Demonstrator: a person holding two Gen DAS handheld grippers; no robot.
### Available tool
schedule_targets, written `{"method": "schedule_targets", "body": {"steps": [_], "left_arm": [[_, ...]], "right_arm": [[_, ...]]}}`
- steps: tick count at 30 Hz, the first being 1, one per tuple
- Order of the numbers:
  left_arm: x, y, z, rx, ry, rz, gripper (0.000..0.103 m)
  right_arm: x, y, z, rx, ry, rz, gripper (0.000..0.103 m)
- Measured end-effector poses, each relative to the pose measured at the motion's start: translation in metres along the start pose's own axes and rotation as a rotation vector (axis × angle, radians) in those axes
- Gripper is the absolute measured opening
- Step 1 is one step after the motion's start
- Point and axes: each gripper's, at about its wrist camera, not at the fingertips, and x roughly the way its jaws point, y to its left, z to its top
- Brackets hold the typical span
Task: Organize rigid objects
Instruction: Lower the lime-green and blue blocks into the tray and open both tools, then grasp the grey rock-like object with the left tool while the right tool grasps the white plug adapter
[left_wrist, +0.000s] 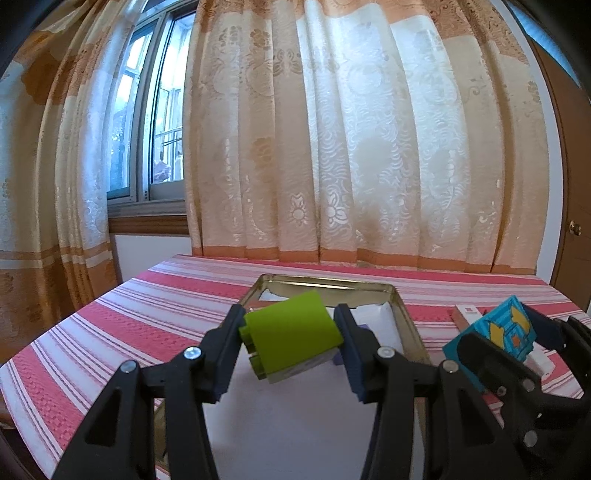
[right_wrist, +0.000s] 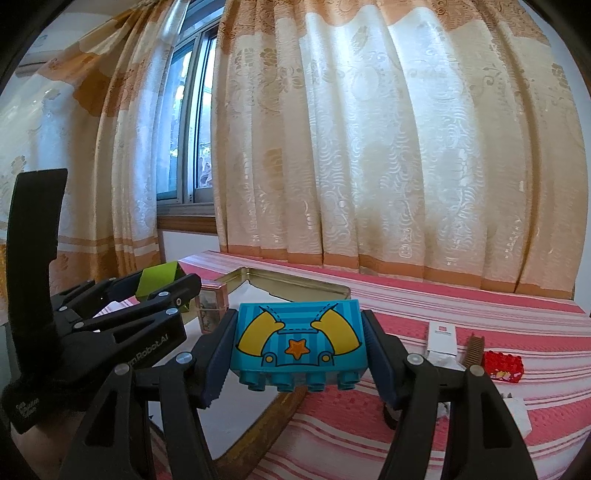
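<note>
My left gripper (left_wrist: 290, 338) is shut on a lime green building block (left_wrist: 291, 338), held tilted above a gold metal tin (left_wrist: 408, 325) lined with white paper. My right gripper (right_wrist: 297, 343) is shut on a blue block (right_wrist: 299, 341) printed with yellow sleeves and an orange star, its studs facing me. In the left wrist view the blue block (left_wrist: 491, 341) and the right gripper (left_wrist: 517, 350) show at the right. In the right wrist view the left gripper (right_wrist: 162, 286) with the green block (right_wrist: 157, 278) hangs at the left, over the tin (right_wrist: 314, 286).
A red-and-white striped cloth (right_wrist: 461, 306) covers the table. On it, right of the tin, lie a white box (right_wrist: 441, 341), a brown comb (right_wrist: 474, 349) and a red block (right_wrist: 504, 365). A small pink box (right_wrist: 212, 304) stands in the tin. Curtains (left_wrist: 332, 147) hang behind.
</note>
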Motion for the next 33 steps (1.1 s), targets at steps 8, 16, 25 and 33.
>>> {"method": "schedule_targets", "body": {"steps": [8,16,25,33], "left_arm": [[0.012,0.013,0.0,0.036,0.063,0.034,0.049],[0.039,0.011,0.013,0.071,0.162,0.028,0.049],[0.07,0.017,0.038,0.067,0.244,0.08,0.084],[0.052,0.034,0.036,0.021,0.196,0.11,0.101]], "right_arm": [[0.021,0.007,0.005,0.016,0.05,0.065,0.067],[0.044,0.012,0.02,-0.005,0.079,0.071,0.067],[0.065,-0.005,0.023,0.104,0.12,0.083,0.077],[0.042,-0.027,0.018,0.186,0.065,0.075,0.08]]}}
